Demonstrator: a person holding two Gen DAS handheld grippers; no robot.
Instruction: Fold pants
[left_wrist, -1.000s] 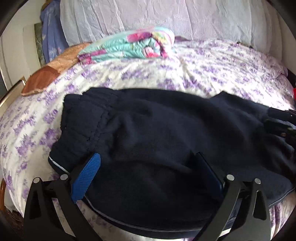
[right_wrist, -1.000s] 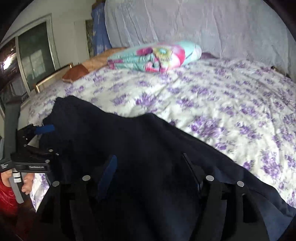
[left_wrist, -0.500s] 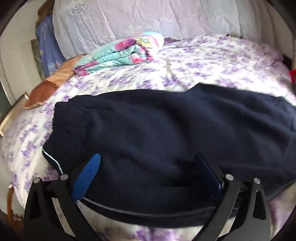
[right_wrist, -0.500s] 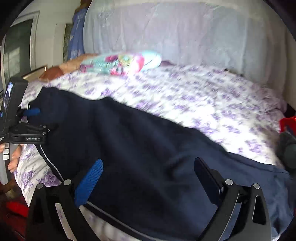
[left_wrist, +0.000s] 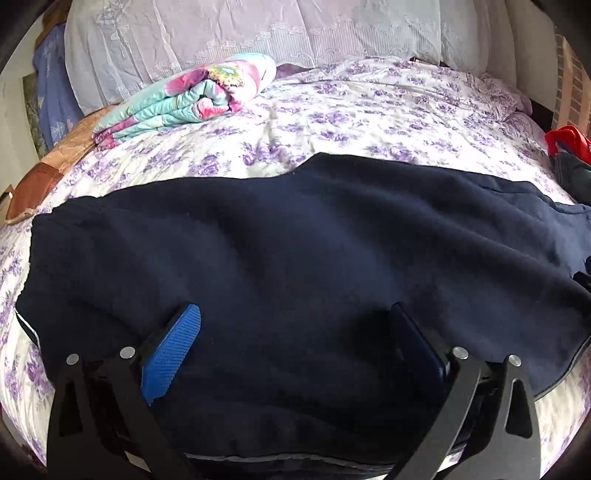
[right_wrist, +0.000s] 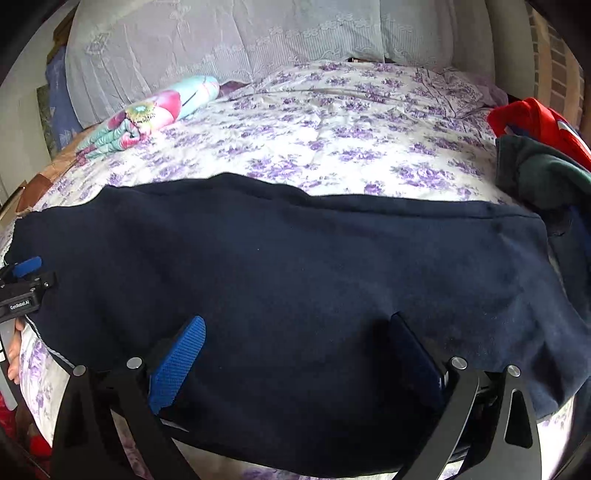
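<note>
Dark navy pants (left_wrist: 295, 258) lie spread lengthwise across the near side of the bed, folded along their length, with the waist end at the left. They also fill the right wrist view (right_wrist: 295, 266). My left gripper (left_wrist: 295, 325) is open, its fingers wide apart over the near edge of the pants. My right gripper (right_wrist: 295, 336) is open too, over the near edge further right. The left gripper also shows at the left edge of the right wrist view (right_wrist: 22, 284), at the waist end.
The bed has a white sheet with purple flowers (left_wrist: 369, 122). A folded teal and pink quilt (left_wrist: 192, 99) lies at the back left. A heap of red and green clothes (right_wrist: 535, 147) lies at the right. Pillows (right_wrist: 221, 37) line the headboard.
Both grippers have pulled back toward the near edge of the bed and swung to face it squarely. The pants now lie flatter and smoother. Both grippers stay open.
</note>
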